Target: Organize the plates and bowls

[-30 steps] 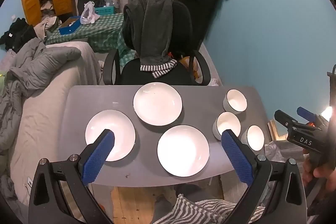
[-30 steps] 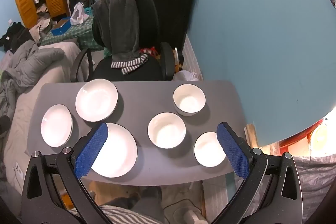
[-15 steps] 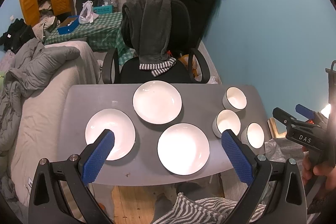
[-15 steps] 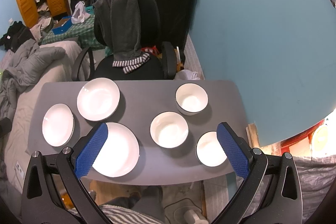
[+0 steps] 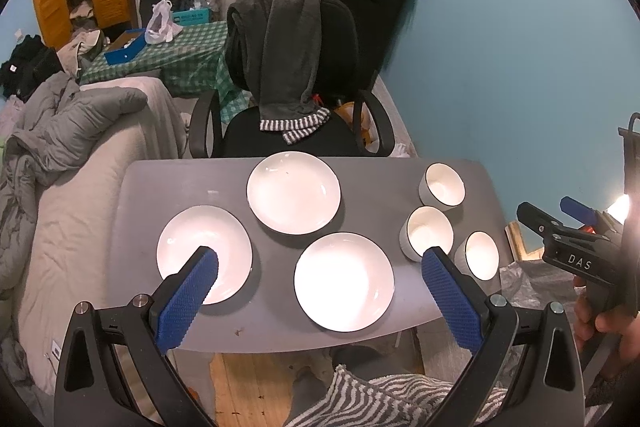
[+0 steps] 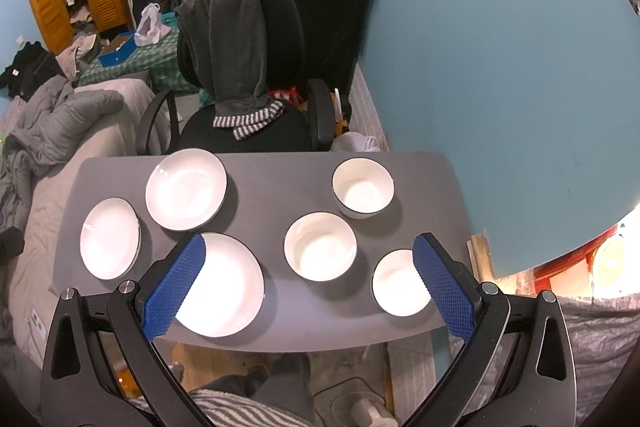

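Note:
Three white plates lie on a small grey table: a left plate, a far plate and a near plate. Three white bowls stand on the right: a far bowl, a middle bowl and a near bowl. The right wrist view shows the same plates and bowls. My left gripper is open, high above the near edge. My right gripper is open, also high above the table, and shows at the right of the left wrist view.
A black office chair draped with dark clothing stands behind the table. A bed with grey covers is at the left. A blue wall runs along the right. Wooden floor shows below the table's near edge.
Both grippers have drifted slightly, so the table sits a little differently in both views. Plates and bowls have not moved. Both jaws stay open.

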Available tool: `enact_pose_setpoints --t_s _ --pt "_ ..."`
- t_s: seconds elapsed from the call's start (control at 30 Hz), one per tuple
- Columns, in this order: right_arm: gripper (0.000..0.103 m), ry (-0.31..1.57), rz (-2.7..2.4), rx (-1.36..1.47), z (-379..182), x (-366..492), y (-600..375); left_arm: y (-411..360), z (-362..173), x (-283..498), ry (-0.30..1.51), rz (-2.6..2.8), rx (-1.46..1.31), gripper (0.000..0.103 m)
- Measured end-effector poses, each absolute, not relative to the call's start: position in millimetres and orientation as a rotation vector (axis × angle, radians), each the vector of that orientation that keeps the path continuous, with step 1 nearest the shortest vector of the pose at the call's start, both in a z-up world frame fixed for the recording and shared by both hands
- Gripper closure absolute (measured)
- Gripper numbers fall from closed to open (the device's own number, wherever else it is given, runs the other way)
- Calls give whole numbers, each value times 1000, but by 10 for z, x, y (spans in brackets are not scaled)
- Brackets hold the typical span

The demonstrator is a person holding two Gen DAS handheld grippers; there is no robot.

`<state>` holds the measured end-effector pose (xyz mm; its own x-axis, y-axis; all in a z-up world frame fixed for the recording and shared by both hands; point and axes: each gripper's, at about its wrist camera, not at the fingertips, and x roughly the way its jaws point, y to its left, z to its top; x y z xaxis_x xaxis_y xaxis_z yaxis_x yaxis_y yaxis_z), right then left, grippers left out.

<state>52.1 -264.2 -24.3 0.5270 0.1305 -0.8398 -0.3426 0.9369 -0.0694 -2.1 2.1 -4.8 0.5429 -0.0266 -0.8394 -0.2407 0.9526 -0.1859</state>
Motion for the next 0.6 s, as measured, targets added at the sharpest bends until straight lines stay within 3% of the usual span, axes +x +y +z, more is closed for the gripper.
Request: enact_pose_setpoints --t_s 0.6 --pt "1 978 288 -236 -238 522 -2649 -37 -22 -7 999 118 -294 0"
